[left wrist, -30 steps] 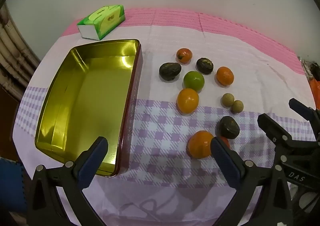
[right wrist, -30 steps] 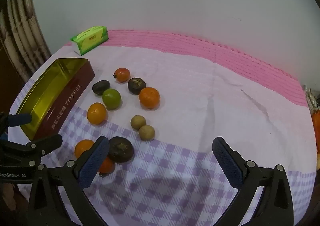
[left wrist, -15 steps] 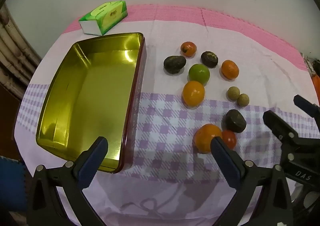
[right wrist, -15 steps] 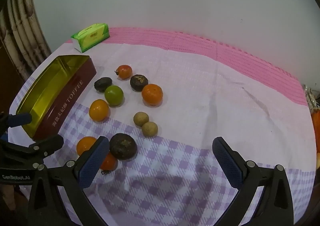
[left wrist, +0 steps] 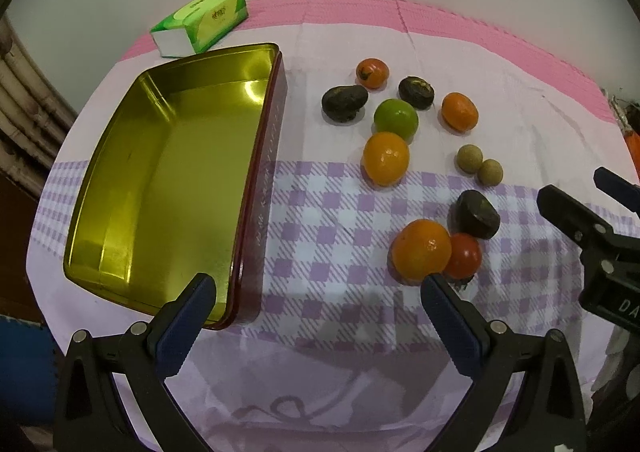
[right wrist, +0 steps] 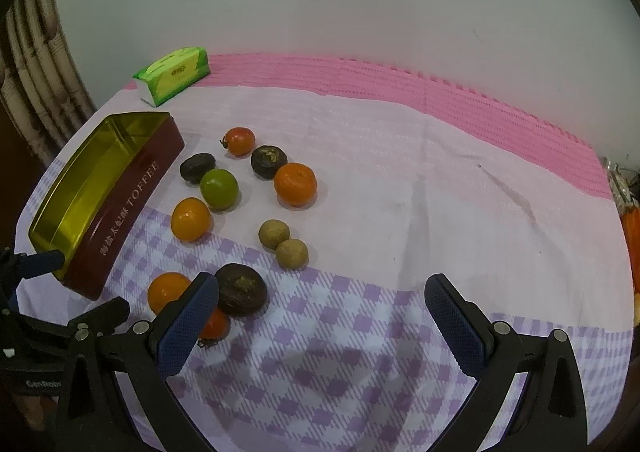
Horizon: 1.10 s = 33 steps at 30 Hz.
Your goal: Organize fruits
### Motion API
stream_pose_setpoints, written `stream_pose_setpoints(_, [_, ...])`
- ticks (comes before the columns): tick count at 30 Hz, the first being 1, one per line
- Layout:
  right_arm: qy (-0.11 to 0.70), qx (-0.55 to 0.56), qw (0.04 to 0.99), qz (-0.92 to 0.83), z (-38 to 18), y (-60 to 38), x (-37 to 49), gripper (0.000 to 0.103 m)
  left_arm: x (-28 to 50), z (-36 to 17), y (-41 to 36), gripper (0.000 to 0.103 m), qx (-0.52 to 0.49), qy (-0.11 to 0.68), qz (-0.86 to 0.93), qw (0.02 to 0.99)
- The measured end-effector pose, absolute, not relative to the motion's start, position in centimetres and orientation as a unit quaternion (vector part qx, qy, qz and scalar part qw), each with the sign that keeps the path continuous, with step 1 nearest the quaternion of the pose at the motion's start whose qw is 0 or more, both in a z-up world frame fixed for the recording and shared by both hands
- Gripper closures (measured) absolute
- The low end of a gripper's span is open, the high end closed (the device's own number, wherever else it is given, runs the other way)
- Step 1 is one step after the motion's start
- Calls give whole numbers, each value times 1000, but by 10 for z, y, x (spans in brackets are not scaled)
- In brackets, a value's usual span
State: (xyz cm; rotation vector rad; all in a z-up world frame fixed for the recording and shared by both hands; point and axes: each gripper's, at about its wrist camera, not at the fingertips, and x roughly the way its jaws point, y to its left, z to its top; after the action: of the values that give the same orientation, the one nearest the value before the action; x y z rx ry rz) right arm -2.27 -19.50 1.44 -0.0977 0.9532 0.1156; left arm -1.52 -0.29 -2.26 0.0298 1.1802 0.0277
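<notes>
Both grippers hang above the near edge of the cloth with jaws spread wide, holding nothing.

From the left wrist view, the left gripper (left wrist: 316, 302) frames the near right corner of the gold-lined tin (left wrist: 276, 140) and a checked stretch of tablecloth (left wrist: 332, 220). The tin's long axis runs from near-left away toward a green tissue pack (left wrist: 202, 24). Right of it lie the fruits — a tomato (left wrist: 372, 73), a lime (left wrist: 396, 119), an orange (left wrist: 386, 158), and nearest, another orange (left wrist: 421, 249) touching a second tomato (left wrist: 464, 256).

From the right wrist view, the right gripper (right wrist: 320, 302) hovers over bare checks; its left fingertip (right wrist: 192, 316) overlaps the near tomato (right wrist: 216, 326). The tin's maroon side (right wrist: 132, 204) reads "TOFFEE" after Chinese characters too small to read. Two longans (right wrist: 283, 243) touch each other.
</notes>
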Motion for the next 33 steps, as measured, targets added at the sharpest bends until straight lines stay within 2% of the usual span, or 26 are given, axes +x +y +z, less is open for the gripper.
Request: stream_pose_setpoints(33, [463, -36, 884, 57, 14, -198, -23, 1, -17, -19, -4, 1, 15, 540, -7, 841])
